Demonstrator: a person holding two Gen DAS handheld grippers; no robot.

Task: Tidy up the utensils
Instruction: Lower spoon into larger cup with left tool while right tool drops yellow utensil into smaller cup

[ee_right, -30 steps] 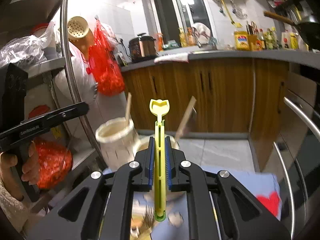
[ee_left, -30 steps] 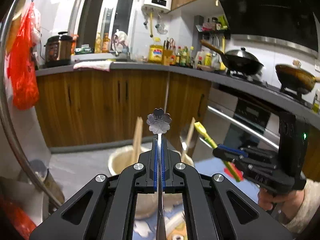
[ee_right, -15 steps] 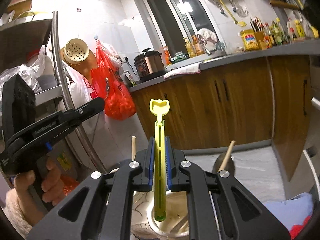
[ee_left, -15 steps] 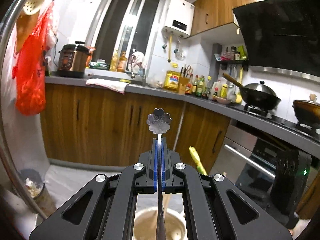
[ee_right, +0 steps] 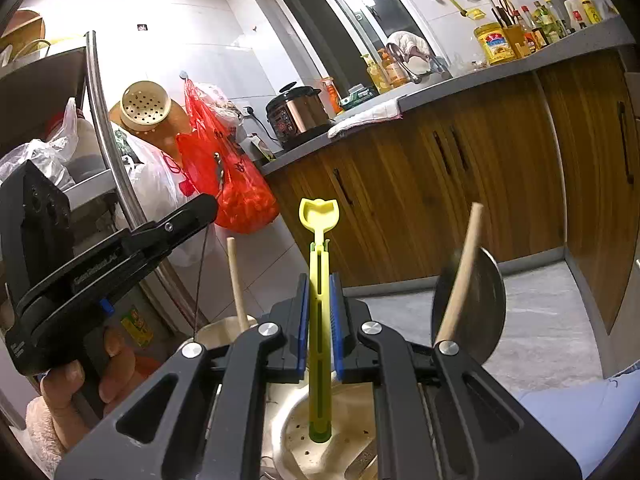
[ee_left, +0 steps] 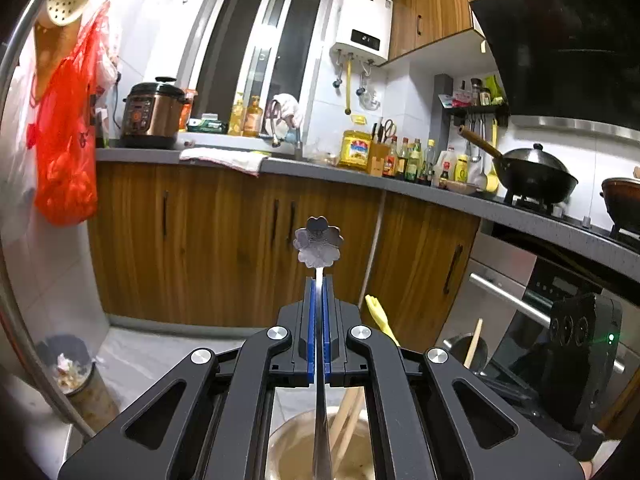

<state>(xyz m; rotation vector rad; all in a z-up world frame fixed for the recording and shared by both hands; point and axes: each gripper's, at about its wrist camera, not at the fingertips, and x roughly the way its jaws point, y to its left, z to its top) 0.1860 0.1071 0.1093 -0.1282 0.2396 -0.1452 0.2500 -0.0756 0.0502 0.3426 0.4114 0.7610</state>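
Note:
My left gripper is shut on a thin metal utensil with a flower-shaped end, held upright; its lower end reaches down into a cream utensil holder that holds wooden sticks. My right gripper is shut on a yellow-green plastic utensil; its lower end rests inside a white perforated holder. A wooden-handled metal ladle stands in that holder. A second cream holder with a wooden stick stands to the left. The left gripper body shows in the right wrist view.
Wooden cabinets and a grey counter run behind. An oven front is at the right. A steel rack post, red bag and a floor bin are at the left.
Both grippers tilted upward and lowered toward the holders. Each utensil's lower end now sits inside a holder. Both stay shut.

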